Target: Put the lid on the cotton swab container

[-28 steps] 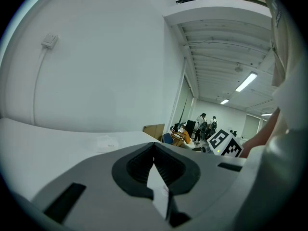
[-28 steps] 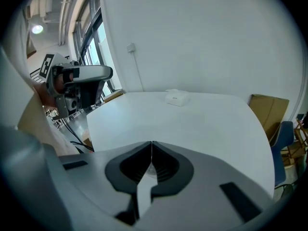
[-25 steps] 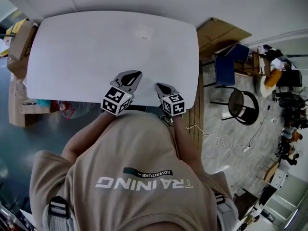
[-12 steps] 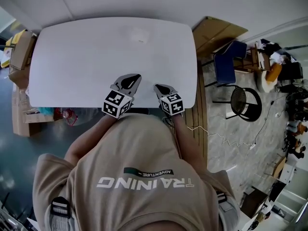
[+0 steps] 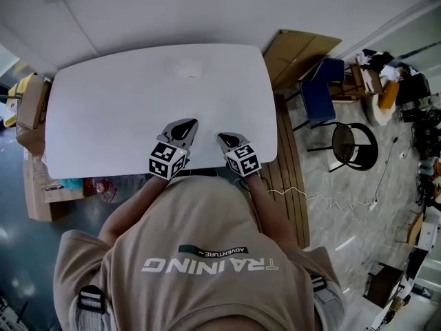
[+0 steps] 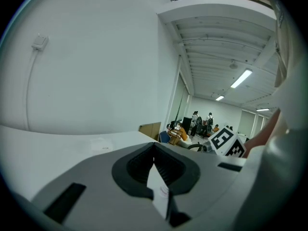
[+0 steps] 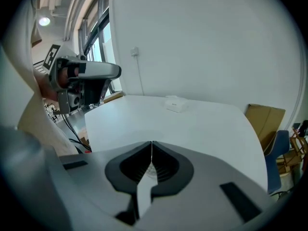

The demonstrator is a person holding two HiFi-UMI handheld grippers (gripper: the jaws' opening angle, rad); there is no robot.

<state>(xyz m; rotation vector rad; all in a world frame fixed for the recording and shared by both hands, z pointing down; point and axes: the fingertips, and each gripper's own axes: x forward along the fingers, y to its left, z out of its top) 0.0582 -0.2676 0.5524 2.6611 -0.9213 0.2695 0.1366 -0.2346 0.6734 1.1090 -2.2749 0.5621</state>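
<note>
At table (image 5: pixel 117 109) front, left tongs (image 5: pixel 181 127), right tongs (image 5: pixel 224 138) abreast, both pressed together

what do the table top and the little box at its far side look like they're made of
Table top: smooth white, matte with faint sheen, rounded corners; likely laminate or painted board, cannot tell which. Little box: pale whitish, squarish, probably plastic, though too small and washed out to be sure.

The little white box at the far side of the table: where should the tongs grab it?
Probably its two opposite sides, from above. The little white box lies low and flat on the table with nothing touching it, so its sides look free. The right tongs are shut and must open first.
</note>
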